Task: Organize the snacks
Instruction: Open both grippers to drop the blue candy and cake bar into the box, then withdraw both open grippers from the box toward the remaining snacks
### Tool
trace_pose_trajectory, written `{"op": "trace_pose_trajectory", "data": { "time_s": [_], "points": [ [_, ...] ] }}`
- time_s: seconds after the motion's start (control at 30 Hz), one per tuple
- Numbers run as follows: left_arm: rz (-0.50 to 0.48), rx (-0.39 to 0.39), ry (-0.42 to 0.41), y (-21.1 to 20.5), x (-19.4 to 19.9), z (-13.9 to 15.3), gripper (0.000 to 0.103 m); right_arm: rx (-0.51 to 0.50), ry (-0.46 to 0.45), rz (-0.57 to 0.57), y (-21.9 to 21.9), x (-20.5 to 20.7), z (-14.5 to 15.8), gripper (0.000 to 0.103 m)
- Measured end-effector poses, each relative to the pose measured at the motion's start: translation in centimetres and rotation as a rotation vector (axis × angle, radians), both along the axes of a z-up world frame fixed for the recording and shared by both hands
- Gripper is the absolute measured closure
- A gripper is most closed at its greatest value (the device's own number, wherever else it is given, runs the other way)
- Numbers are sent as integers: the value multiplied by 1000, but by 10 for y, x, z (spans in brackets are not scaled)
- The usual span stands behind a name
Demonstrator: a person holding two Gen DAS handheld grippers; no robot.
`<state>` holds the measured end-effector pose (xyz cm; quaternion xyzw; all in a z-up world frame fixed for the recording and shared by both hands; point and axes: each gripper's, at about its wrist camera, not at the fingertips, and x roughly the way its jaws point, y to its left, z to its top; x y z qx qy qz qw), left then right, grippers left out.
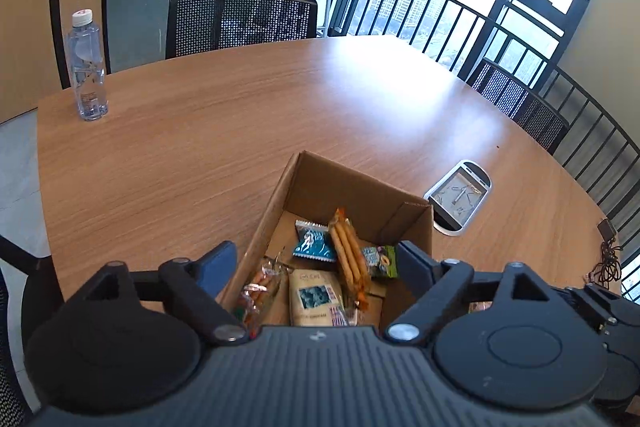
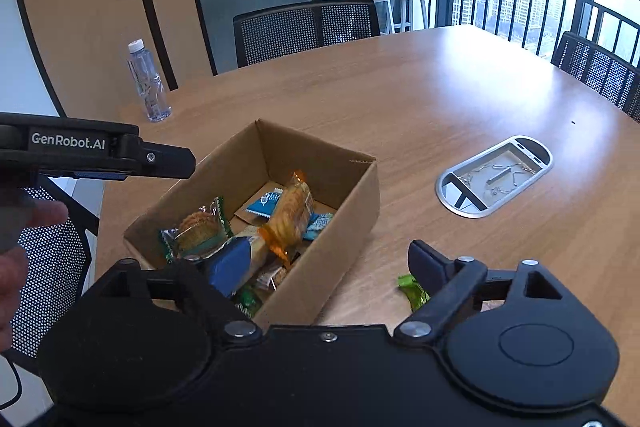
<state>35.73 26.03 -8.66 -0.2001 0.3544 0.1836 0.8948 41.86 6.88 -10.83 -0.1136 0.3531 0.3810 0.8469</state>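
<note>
An open cardboard box (image 1: 304,183) (image 2: 344,195) stands on the wooden table and holds several wrapped snacks: an orange biscuit pack (image 1: 350,259) (image 2: 290,217), blue packets (image 1: 314,241) (image 2: 264,201), a beige packet (image 1: 316,297) and a green-edged biscuit pack (image 2: 198,227). My left gripper (image 1: 316,263) is open and empty above the box's near end. My right gripper (image 2: 328,263) is open and empty, its left finger over the box and its right finger outside. A green snack wrapper (image 2: 414,291) lies on the table by the right finger. The left gripper's body (image 2: 96,151) shows at the left.
A water bottle (image 1: 86,65) (image 2: 149,83) stands at the table's far left corner. A silver cable port (image 1: 458,197) (image 2: 496,175) is set in the table right of the box. Black mesh chairs (image 1: 240,21) (image 2: 304,27) surround the table. Cables (image 1: 608,259) lie at the right edge.
</note>
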Motion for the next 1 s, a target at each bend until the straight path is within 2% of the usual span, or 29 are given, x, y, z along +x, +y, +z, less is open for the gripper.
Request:
{"op": "trace_pose_trajectory", "data": {
  "time_s": [0.13, 0.2, 0.4, 0.6, 0.8, 1.0],
  "points": [
    [0, 10, 7, -12, -9, 1, 12, 2, -11, -13, -21, -11, 3, 4],
    [6, 11, 13, -18, -14, 1, 10, -5, -15, -17, -30, -17, 3, 1],
    [-4, 11, -2, -37, -32, 2, 0, -12, -22, -48, -61, -33, 4, 0],
    [-28, 13, -11, -61, -44, 6, 0, -11, -23, -93, -89, -44, 4, 0],
    [-48, 1, -19, -80, -52, 10, 0, 38, 37, -140, -118, -48, 4, 0],
    [-81, 2, -24, -102, -58, 15, 0, 49, 19, -193, -145, -57, 7, 0]
  ]
}}
